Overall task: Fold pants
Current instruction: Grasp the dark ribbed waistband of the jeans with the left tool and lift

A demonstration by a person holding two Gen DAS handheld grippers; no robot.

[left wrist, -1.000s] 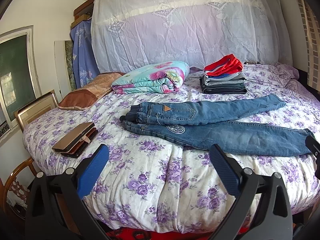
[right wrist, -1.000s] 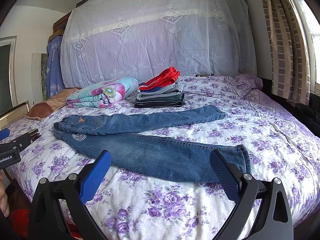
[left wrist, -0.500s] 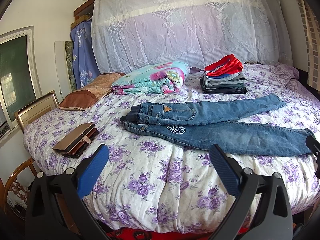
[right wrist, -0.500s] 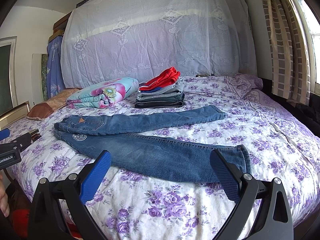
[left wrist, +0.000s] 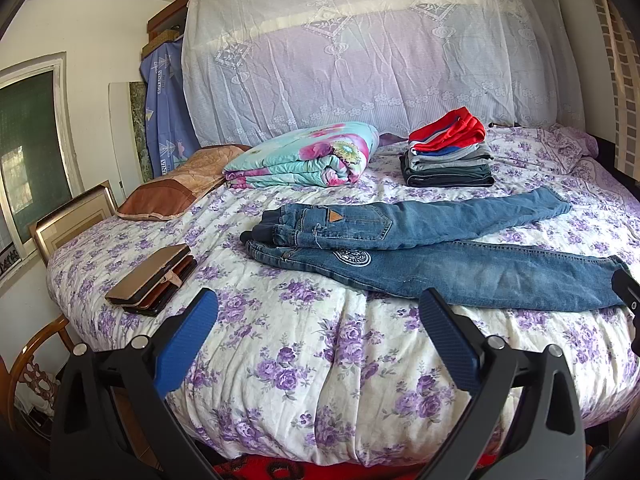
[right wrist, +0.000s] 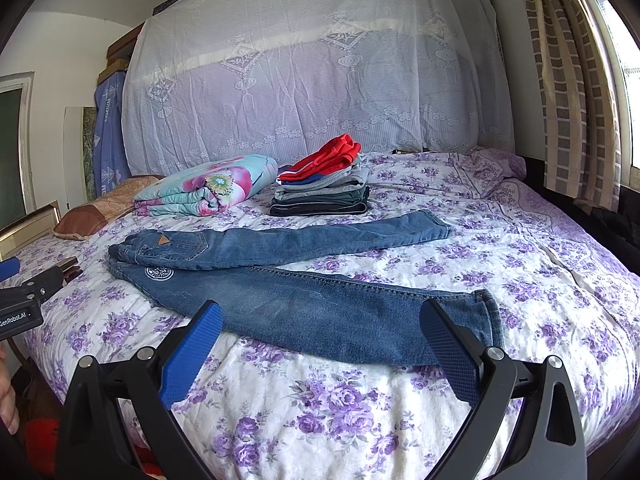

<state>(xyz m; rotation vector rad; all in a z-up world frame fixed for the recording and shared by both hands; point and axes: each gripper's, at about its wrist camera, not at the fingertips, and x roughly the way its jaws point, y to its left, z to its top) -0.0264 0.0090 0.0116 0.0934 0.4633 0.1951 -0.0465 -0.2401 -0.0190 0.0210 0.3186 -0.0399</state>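
A pair of blue jeans (left wrist: 420, 256) (right wrist: 304, 288) lies spread on the floral bed, waistband to the left, the two legs splayed apart toward the right. My left gripper (left wrist: 318, 310) hovers open over the bed's near edge, short of the waistband, with nothing between its blue pads. My right gripper (right wrist: 320, 322) is open too, held low just in front of the near leg, close to its cuff (right wrist: 486, 320). The left gripper's body (right wrist: 24, 300) shows at the left edge of the right wrist view.
A stack of folded clothes (left wrist: 448, 156) (right wrist: 324, 184) topped in red and a folded floral quilt (left wrist: 308, 156) sit at the back. A brown wallet and phone (left wrist: 154, 276) lie at the bed's left. Pillow (left wrist: 176, 192), wooden chair (left wrist: 32, 364), curtain (right wrist: 576, 92) at right.
Both views have crept slightly toward the jeans; the jeans lie as before.
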